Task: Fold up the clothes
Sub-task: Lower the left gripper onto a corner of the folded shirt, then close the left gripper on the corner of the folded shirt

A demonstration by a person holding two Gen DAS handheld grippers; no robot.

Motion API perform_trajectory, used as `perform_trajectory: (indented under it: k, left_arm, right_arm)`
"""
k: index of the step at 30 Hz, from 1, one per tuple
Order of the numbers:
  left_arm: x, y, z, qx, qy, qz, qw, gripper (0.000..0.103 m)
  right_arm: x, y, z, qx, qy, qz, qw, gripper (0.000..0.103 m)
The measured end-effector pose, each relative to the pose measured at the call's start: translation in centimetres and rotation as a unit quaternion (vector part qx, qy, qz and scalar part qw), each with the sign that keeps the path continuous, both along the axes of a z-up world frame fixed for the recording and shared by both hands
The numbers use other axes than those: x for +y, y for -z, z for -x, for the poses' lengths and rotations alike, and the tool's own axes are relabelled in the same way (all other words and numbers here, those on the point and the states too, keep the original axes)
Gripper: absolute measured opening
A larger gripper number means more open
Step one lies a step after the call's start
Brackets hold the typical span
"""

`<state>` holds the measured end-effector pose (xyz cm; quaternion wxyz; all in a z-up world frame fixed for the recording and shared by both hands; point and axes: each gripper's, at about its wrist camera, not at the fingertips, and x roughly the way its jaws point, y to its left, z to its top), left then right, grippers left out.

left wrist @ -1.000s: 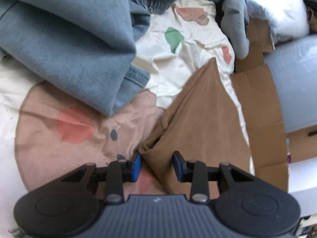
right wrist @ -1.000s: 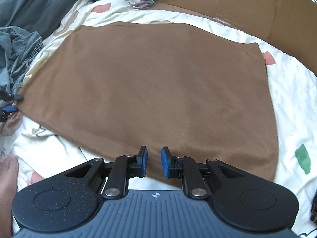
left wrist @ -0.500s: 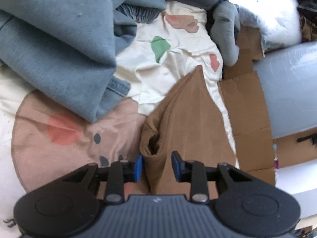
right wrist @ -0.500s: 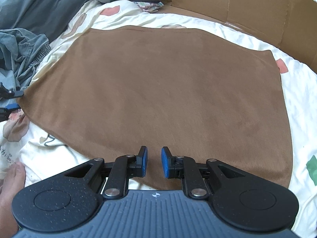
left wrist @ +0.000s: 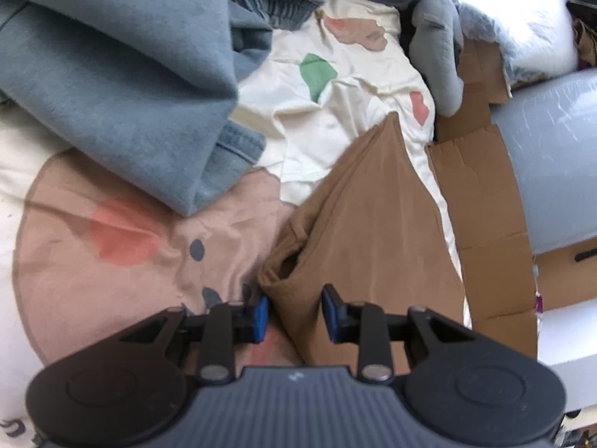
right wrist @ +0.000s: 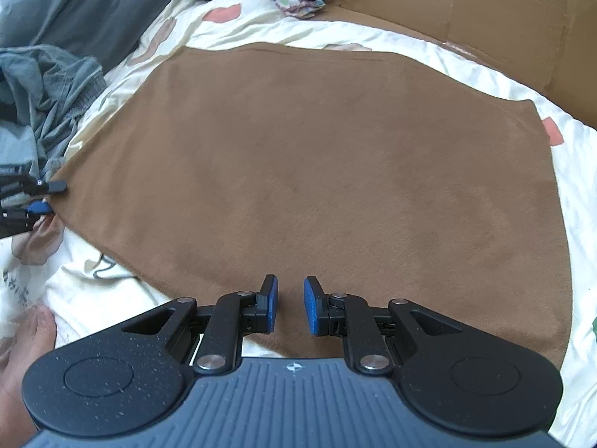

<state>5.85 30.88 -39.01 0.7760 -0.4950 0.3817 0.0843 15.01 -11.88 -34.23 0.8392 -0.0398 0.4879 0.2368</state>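
A brown cloth (right wrist: 335,171) lies spread flat on a cream patterned bedsheet (right wrist: 582,224), filling the area ahead of the right gripper (right wrist: 291,308), whose blue-padded fingers stand apart over the cloth's near edge. Far to the left of these fingers, the left gripper (right wrist: 43,197) sits at the cloth's left corner, fingers parted. Beyond it lies a heap of grey-blue clothes (right wrist: 41,86). Cardboard (right wrist: 485,11) walls the far side. A bare foot (right wrist: 22,339) shows at lower left.
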Motion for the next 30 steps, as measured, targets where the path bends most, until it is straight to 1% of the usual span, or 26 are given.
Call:
perform_trajectory:
  k: [2, 4, 7, 10, 14, 18, 21, 24, 30]
  left_arm:
    - [0.2, 0.1, 0.2, -0.001, -0.006, 0.003, 1.0000, 0.027]
    - [0.4, 0.2, 0.2, 0.000, -0.009, 0.006, 0.9999, 0.021]
    - [0.3, 0.1, 0.2, -0.001, -0.007, 0.001, 1.0000, 0.013]
    - [0.4, -0.1, 0.2, -0.001, -0.005, 0.001, 1.0000, 0.009]
    - [0.4, -0.4, 0.0, 0.000, -0.005, -0.002, 1.0000, 0.008]
    - [0.3, -0.5, -0.1, 0.005, -0.003, -0.005, 1.0000, 0.008]
    - [0.3, -0.6, -0.2, 0.012, 0.002, -0.011, 0.9999, 0.008]
    - [0.3, -0.7, -0.6, 0.019, 0.011, -0.023, 0.9995, 0.008]
    - [0.1, -0.8, -0.5, 0.024, 0.008, -0.029, 0.9993, 0.008]
  right_arm:
    - [0.3, 0.0, -0.1, 0.003, -0.002, -0.002, 1.000, 0.022]
    - [0.6, -0.1, -0.3, 0.005, 0.000, -0.007, 1.000, 0.022]
    - [1.4, -0.3, -0.5, 0.008, -0.004, -0.019, 1.000, 0.022]
    - [2.7, -0.3, -0.3, 0.018, -0.026, -0.029, 0.999, 0.022]
    - [4.3, 0.0, 0.4, 0.021, -0.054, -0.030, 0.998, 0.022]
    - [5.3, 0.1, 0.7, 0.017, -0.064, -0.024, 0.998, 0.022]
    - [5.7, 1.0, 0.6, 0.028, -0.063, 0.002, 0.998, 0.020]
    - [5.3, 1.6, 0.8, 0.031, -0.055, -0.003, 0.998, 0.020]
    - [5.0, 0.8, 0.9, 0.040, -0.053, -0.009, 0.998, 0.020]
